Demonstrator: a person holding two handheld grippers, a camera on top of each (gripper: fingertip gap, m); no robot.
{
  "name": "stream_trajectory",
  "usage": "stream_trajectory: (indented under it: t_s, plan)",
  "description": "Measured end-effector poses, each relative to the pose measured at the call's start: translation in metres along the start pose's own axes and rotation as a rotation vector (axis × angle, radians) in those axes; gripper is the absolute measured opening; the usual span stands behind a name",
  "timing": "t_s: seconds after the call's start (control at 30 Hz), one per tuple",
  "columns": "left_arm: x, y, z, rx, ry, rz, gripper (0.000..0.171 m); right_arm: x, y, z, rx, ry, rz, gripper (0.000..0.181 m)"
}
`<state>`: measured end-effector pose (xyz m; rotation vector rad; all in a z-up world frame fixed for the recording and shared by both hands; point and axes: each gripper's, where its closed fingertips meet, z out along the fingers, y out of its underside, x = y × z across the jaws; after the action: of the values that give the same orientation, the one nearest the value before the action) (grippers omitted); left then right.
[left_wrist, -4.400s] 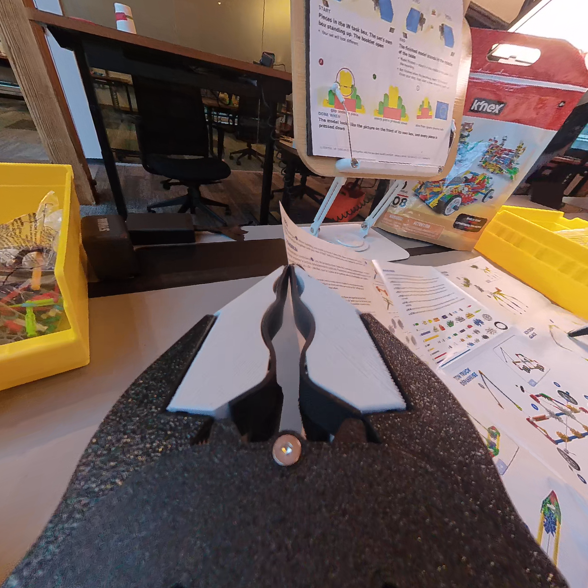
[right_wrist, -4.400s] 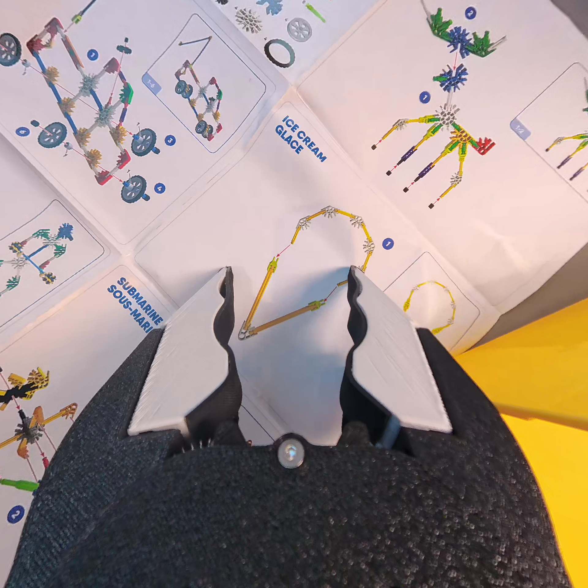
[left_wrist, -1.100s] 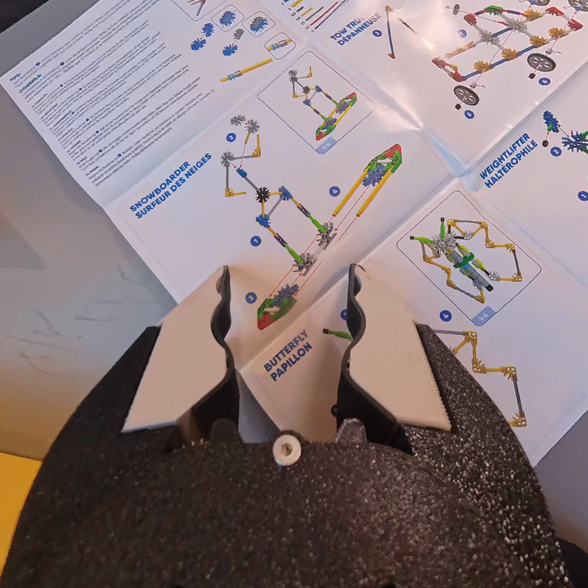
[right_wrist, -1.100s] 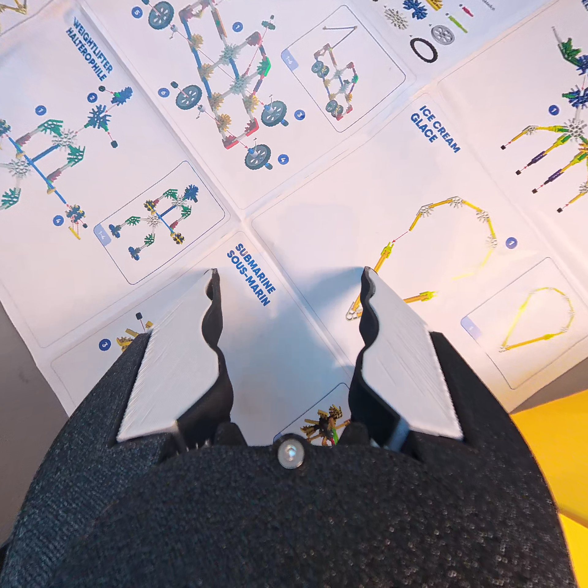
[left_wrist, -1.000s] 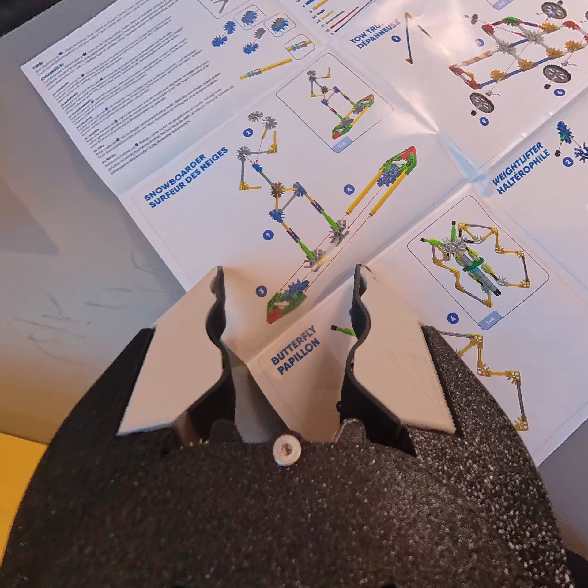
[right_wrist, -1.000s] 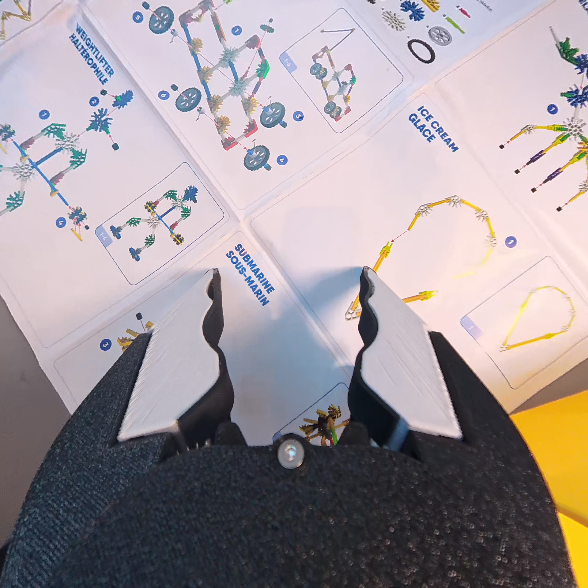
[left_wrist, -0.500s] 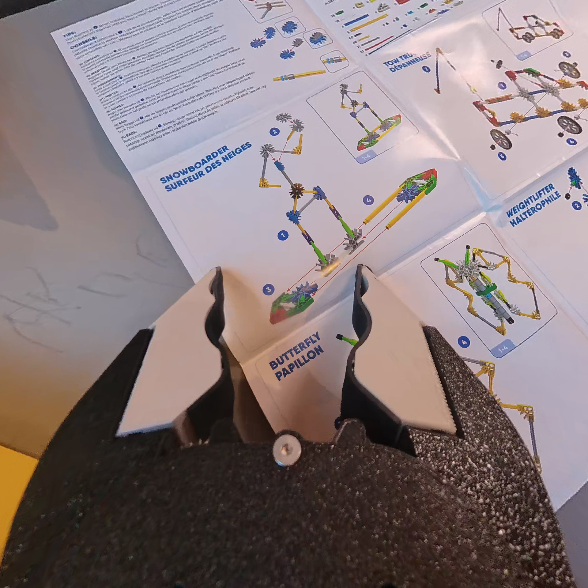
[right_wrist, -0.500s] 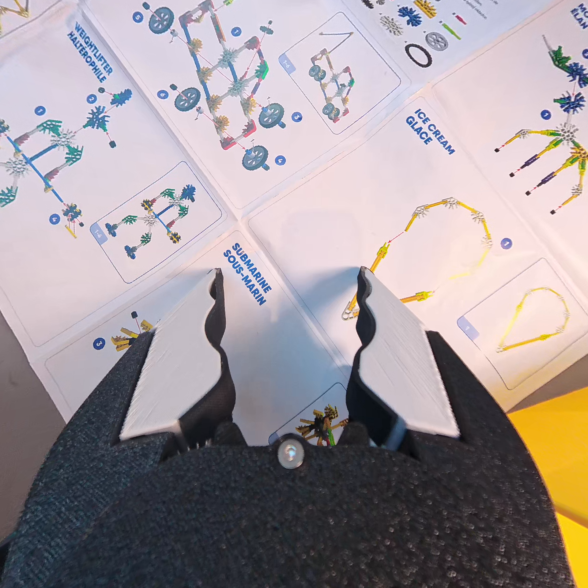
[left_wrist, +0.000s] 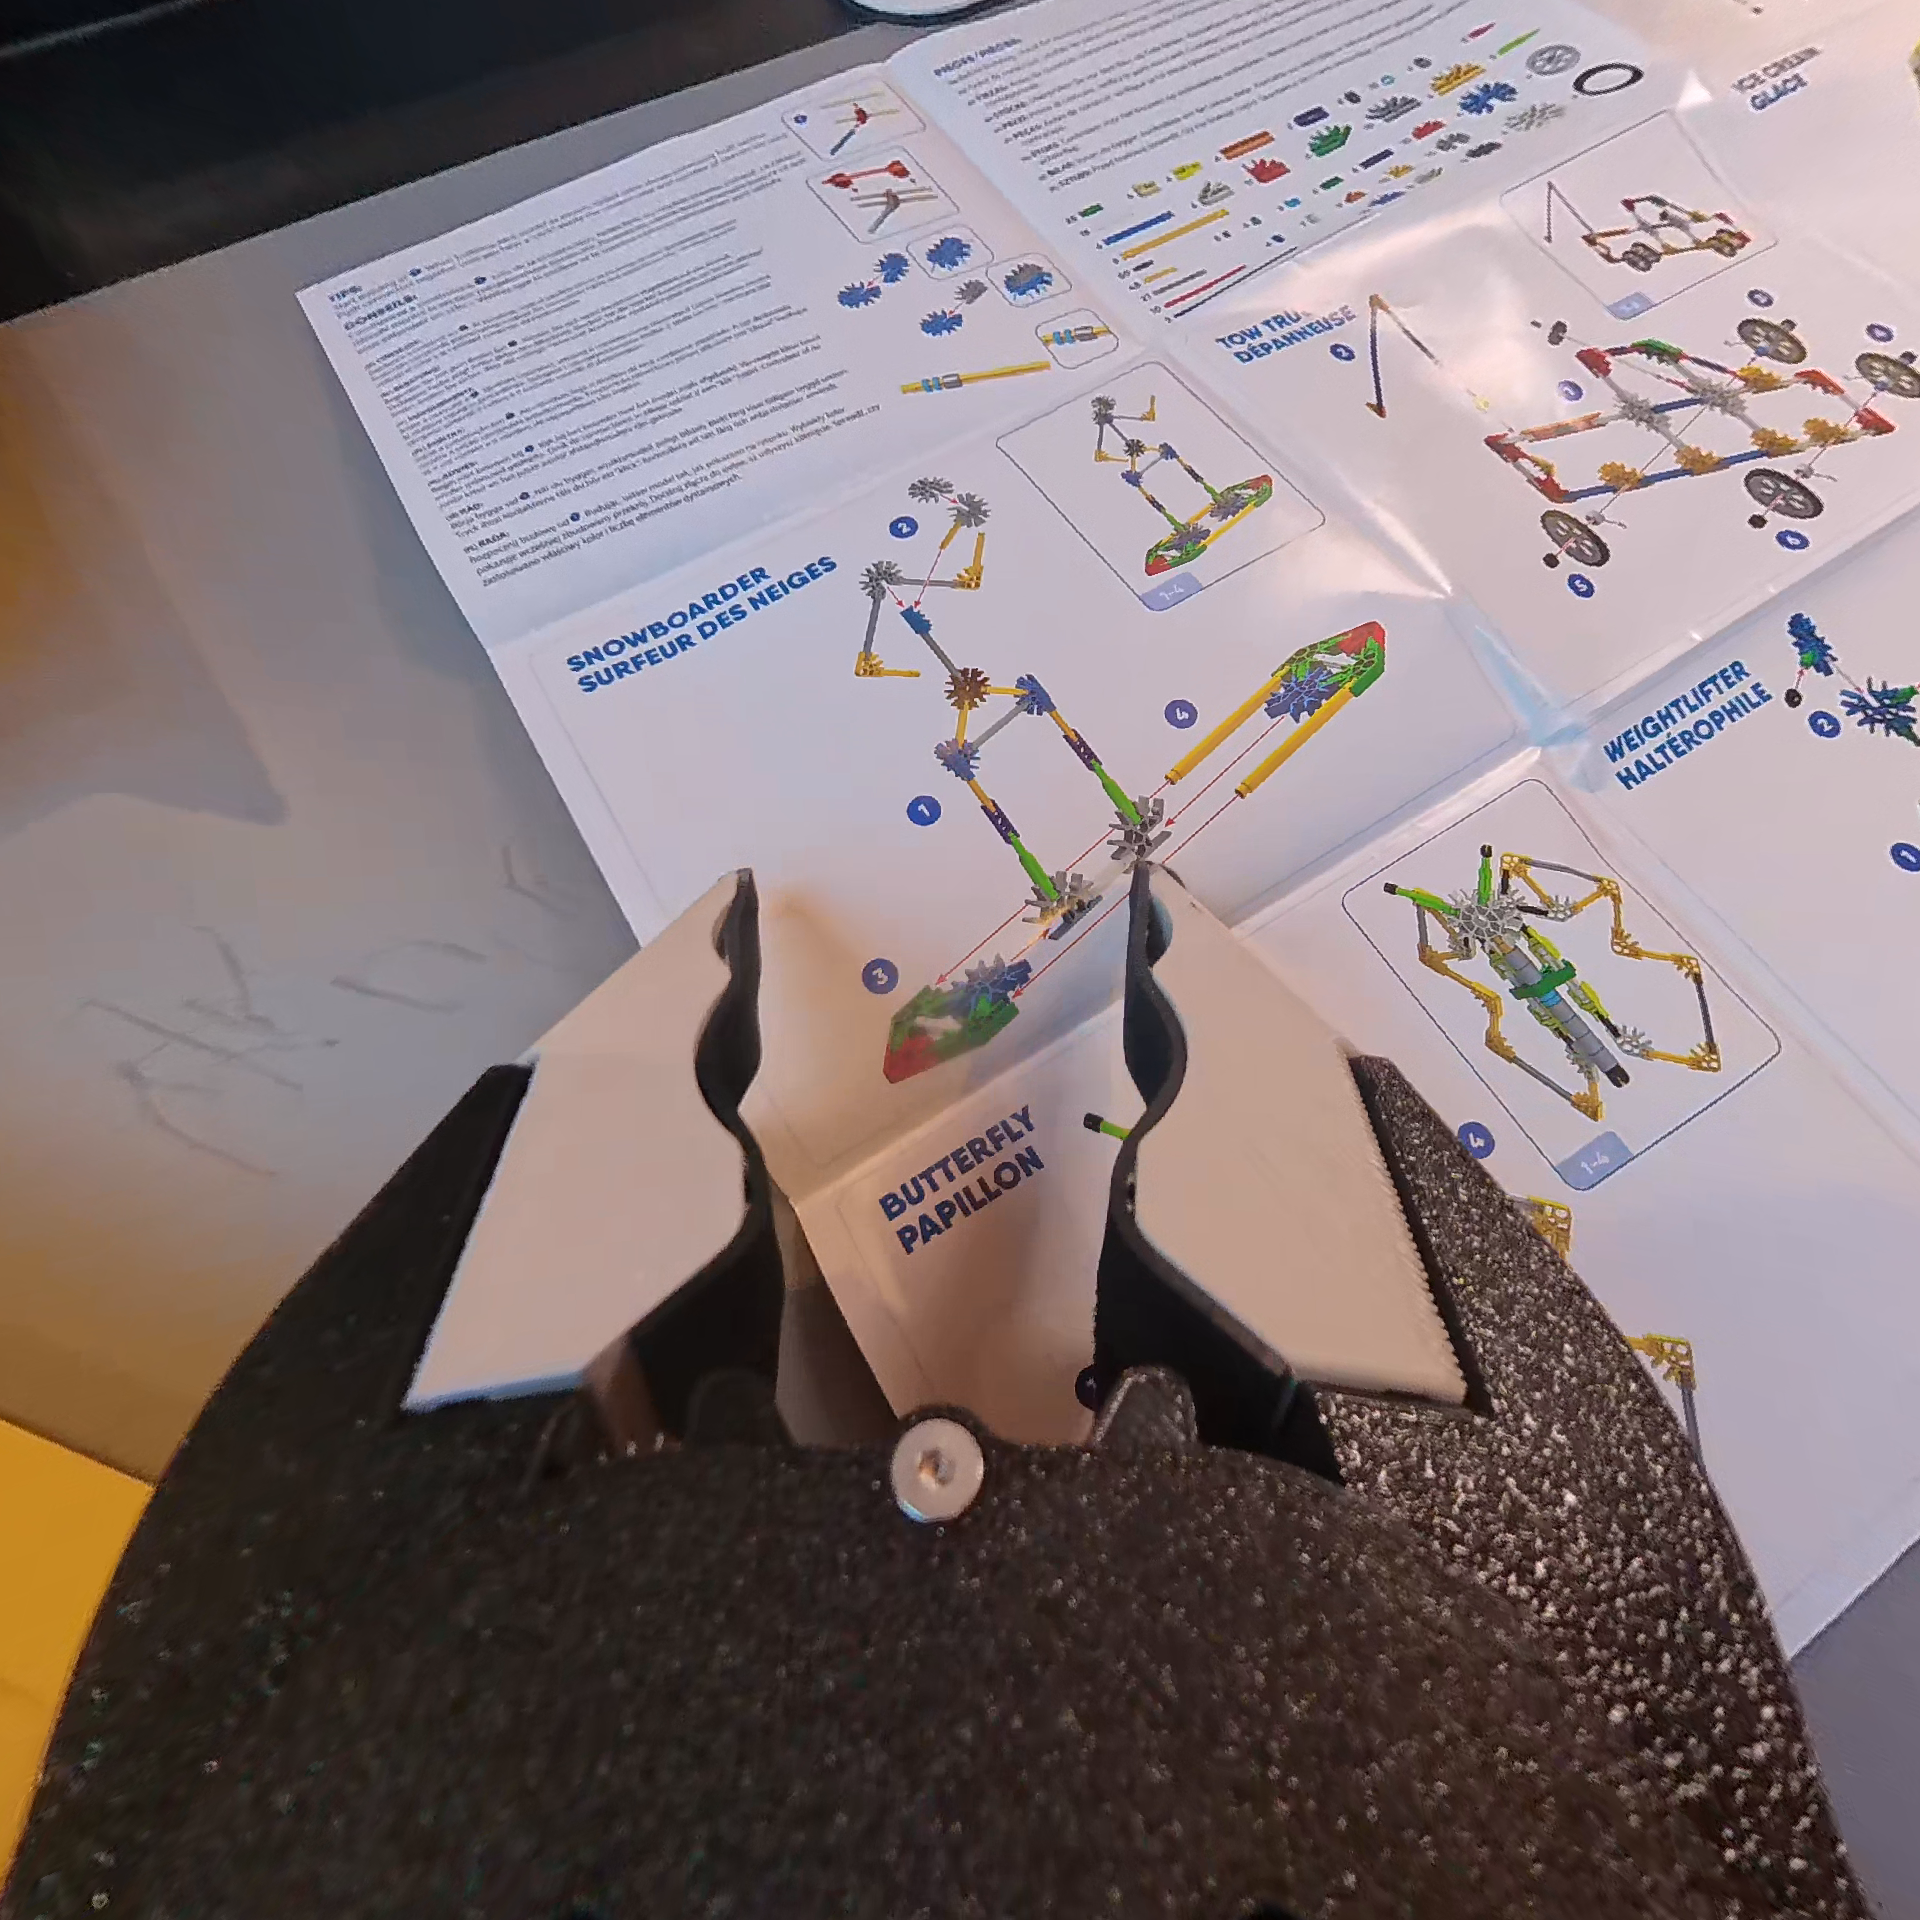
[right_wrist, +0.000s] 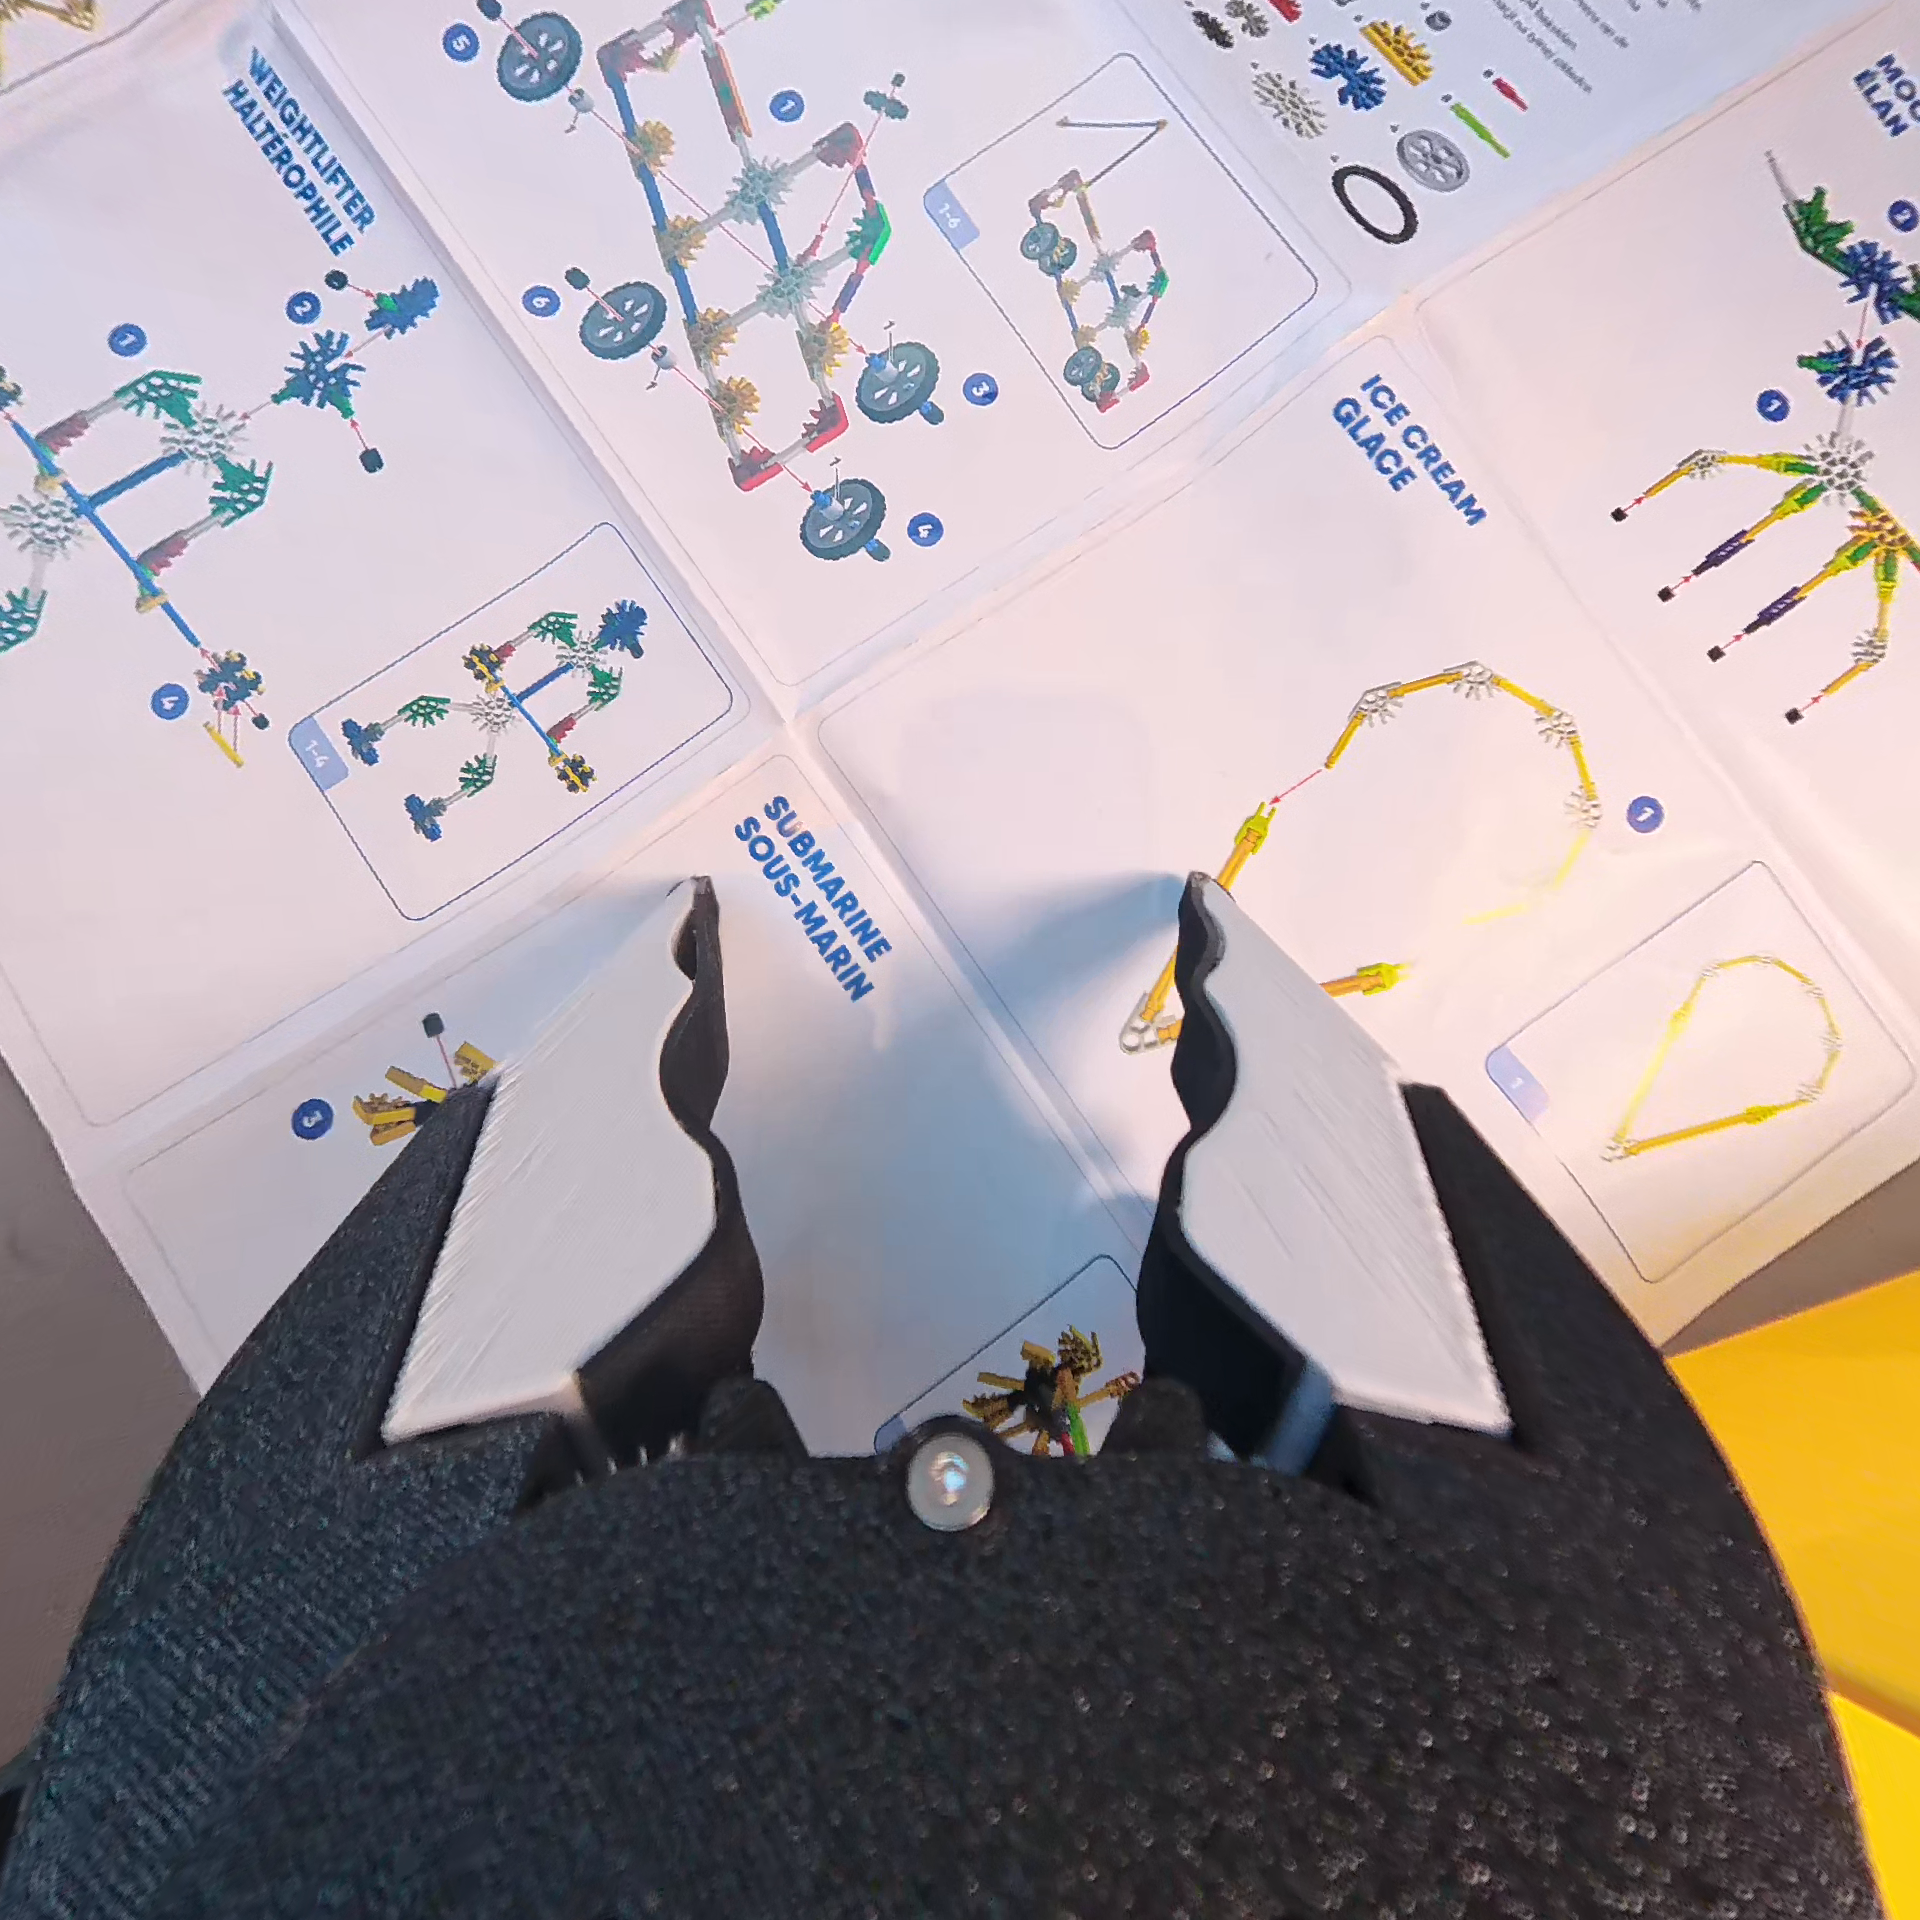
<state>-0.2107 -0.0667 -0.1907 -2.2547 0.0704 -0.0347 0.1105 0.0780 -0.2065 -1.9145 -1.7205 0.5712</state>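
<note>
Glossy white instruction sheet (left_wrist: 1351, 644), creased into panels with coloured build diagrams, lies unfolded on a scuffed grey tabletop (left_wrist: 260, 831). Left gripper (left_wrist: 940, 883) and right gripper (right_wrist: 945, 883) hover over it, fingers spread, holding nothing. Yellow bin (right_wrist: 1829, 1475) beside the sheet's edge.

Left gripper (left_wrist: 940, 883): jaws parted, nothing between them; two white wedge-shaped fingers (left_wrist: 613, 1164) with black wavy inner pads; body black, speckled, with a silver screw at centre.
Left pose: pitched down and forward, tips low.
Right gripper (right_wrist: 945, 883): jaws spread wide, gap a little broader than on the left, nothing held; white fingers (right_wrist: 1320, 1174) with the same black wavy pads; body dark grey, textured, with a central screw.
Right pose: aimed nearly straight down.
</note>
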Motion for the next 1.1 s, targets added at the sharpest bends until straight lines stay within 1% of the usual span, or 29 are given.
stream_trajectory:
  t_s: [0.13, 0.23, 0.37, 0.43, 0.57, 0.67, 0.77, 0.83, 0.9, 1.0, 1.1]
  plan:
    - [0.008, -0.004, 0.001, 0.020, 0.032, 0.026, 0.075, -0.004, -0.006, -0.001, 0.027, -0.015, -0.014, 0.089]
    - [0.015, -0.011, -0.002, 0.062, 0.055, 0.052, 0.080, -0.007, -0.015, -0.004, 0.077, -0.023, -0.026, 0.089]
    - [0.026, -0.029, -0.012, 0.167, 0.090, 0.094, 0.083, -0.015, -0.038, -0.011, 0.206, -0.047, -0.071, 0.090]
    - [0.031, -0.039, -0.017, 0.222, 0.104, 0.110, 0.082, -0.021, -0.050, -0.016, 0.281, -0.067, -0.098, 0.090]
    - [0.041, -0.046, -0.023, 0.266, 0.133, 0.132, 0.081, -0.026, -0.064, -0.025, 0.359, -0.067, -0.129, 0.090]
    - [0.050, -0.053, -0.033, 0.282, 0.133, 0.194, 0.084, -0.025, -0.071, -0.038, 0.394, -0.032, -0.156, 0.089]
    - [0.068, -0.059, -0.055, 0.277, 0.149, 0.307, 0.083, -0.023, -0.077, -0.066, 0.430, 0.033, -0.184, 0.089]
    - [0.088, -0.048, -0.070, 0.223, 0.220, 0.358, 0.085, -0.034, -0.067, -0.084, 0.409, 0.028, -0.207, 0.088]
    - [0.108, -0.026, -0.082, 0.152, 0.275, 0.422, 0.086, -0.049, -0.045, -0.093, 0.355, 0.020, -0.235, 0.086]
    - [0.132, 0.016, -0.089, 0.045, 0.316, 0.501, 0.084, -0.079, 0.003, -0.088, 0.218, -0.009, -0.274, 0.085]
    - [0.142, 0.050, -0.085, -0.045, 0.287, 0.554, 0.082, -0.098, 0.046, -0.073, 0.075, 0.021, -0.321, 0.084]
